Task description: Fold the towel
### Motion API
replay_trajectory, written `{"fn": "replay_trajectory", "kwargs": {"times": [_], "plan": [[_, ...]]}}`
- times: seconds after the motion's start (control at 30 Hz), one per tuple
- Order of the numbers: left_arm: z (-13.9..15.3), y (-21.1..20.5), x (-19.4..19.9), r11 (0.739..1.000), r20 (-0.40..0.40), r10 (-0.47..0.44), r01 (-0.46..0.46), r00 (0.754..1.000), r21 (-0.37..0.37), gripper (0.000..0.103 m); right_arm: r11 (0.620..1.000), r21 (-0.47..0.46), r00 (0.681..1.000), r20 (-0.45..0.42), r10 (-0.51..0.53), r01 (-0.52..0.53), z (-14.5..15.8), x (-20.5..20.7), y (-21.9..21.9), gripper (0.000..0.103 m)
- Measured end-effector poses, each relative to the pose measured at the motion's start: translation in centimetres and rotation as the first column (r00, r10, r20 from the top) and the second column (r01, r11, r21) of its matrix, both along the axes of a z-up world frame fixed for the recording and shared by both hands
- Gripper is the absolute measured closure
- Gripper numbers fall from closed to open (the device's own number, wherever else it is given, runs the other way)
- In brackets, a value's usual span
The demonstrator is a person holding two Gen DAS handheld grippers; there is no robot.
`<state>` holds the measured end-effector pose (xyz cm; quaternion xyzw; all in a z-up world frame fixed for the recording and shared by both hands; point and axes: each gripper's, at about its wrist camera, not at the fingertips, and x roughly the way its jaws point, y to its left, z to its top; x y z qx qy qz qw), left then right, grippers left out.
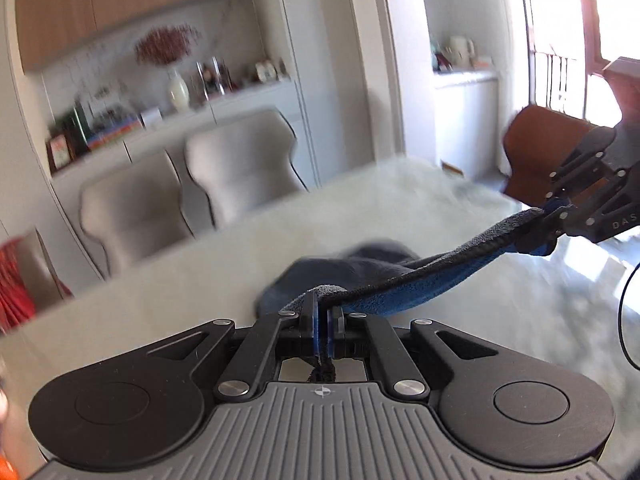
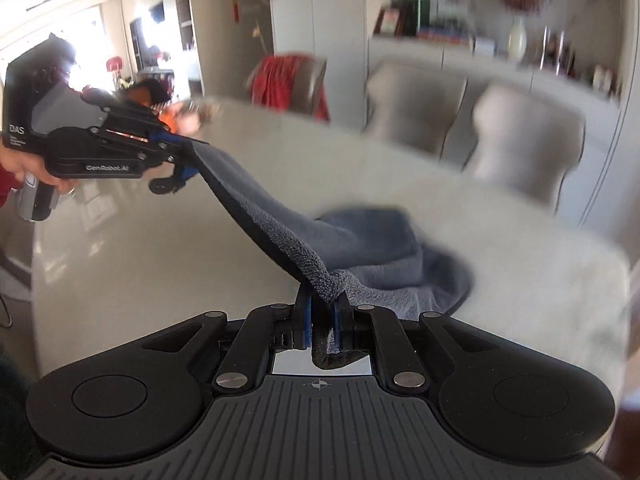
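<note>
Gripping towel [image 2: 280, 216], both tools raised

Bright daylight from blown-out windows [image 1: 560, 20], glare on the glossy table [image 1: 540, 280] — background motion-blurred, fisheye-bent edges

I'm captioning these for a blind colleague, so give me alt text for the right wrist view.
The right tongs are shut on a corner of a grey-blue towel, whose edge stretches up to the left tongs gripping another corner. The rest of the towel lies bunched on a pale table, with blurred chairs behind.
</note>
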<state>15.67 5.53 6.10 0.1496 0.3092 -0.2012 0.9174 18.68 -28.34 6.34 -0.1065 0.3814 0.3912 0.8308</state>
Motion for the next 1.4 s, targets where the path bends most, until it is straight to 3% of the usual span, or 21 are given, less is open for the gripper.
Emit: {"fn": "replay_trajectory", "kwargs": {"times": [0.17,0.37,0.53,0.67,0.8,0.9,0.97,1.03,1.27,1.4], "plan": [[-3.9,0.3,-3.9,1.0,-0.163,-0.019,0.017,0.986,-0.012,0.1,0.998,-0.054,0.986,-0.163,0.018,-0.027,-4.7,-3.2,0.2,0.091],[-8.3,0.8,-5.9,0.998,-0.323,-0.053,0.065,0.945,0.026,0.094,0.979,-0.185,0.953,-0.303,0.021,-0.081,-9.9,-5.2,1.1,0.082],[-9.8,2.0,-6.0,0.995,-0.41,-0.069,0.095,0.909,0.043,0.088,0.968,-0.228,0.939,-0.343,0.02,-0.103,-10.0,-5.8,1.4,0.074],[-10.2,3.2,-6.1,0.991,-0.438,-0.083,0.122,0.895,0.06,0.089,0.957,-0.272,0.94,-0.34,0.003,-0.101,-9.5,-6.3,1.2,0.071],[-10.0,4.1,-5.6,0.977,-0.483,-0.14,0.199,0.864,0.073,0.085,0.97,-0.244,0.951,-0.299,-0.082,0.007,-8.6,-6.3,1.0,0.067],[-9.4,4.3,-4.6,0.98,-0.451,-0.155,0.193,0.879,0.038,0.084,0.974,-0.164,0.952,-0.239,-0.192,0.156,-8.2,-5.8,0.8,0.067],[-9.3,3.5,-3.2,0.984,-0.376,-0.164,0.18,0.912,0.009,0.08,0.965,-0.104,0.937,-0.235,-0.259,0.241,-8.3,-4.9,0.7,0.066],[-9.6,2.5,-1.6,0.981,-0.304,-0.193,0.192,0.933,-0.035,0.069,0.945,-0.007,0.917,-0.239,-0.32,0.328,-8.5,-4.0,0.5,0.066],[-12.2,0.7,3.7,0.983,-0.309,-0.154,0.115,0.939,-0.142,0.069,0.865,0.141,0.862,-0.256,-0.438,0.482,-9.4,-1.3,-0.4,0.061],[-14.0,0.6,5.3,0.985,-0.352,-0.117,0.064,0.929,-0.16,0.059,0.82,0.148,0.817,-0.287,-0.5,0.553,-10.9,0.3,-0.9,0.056]]}}
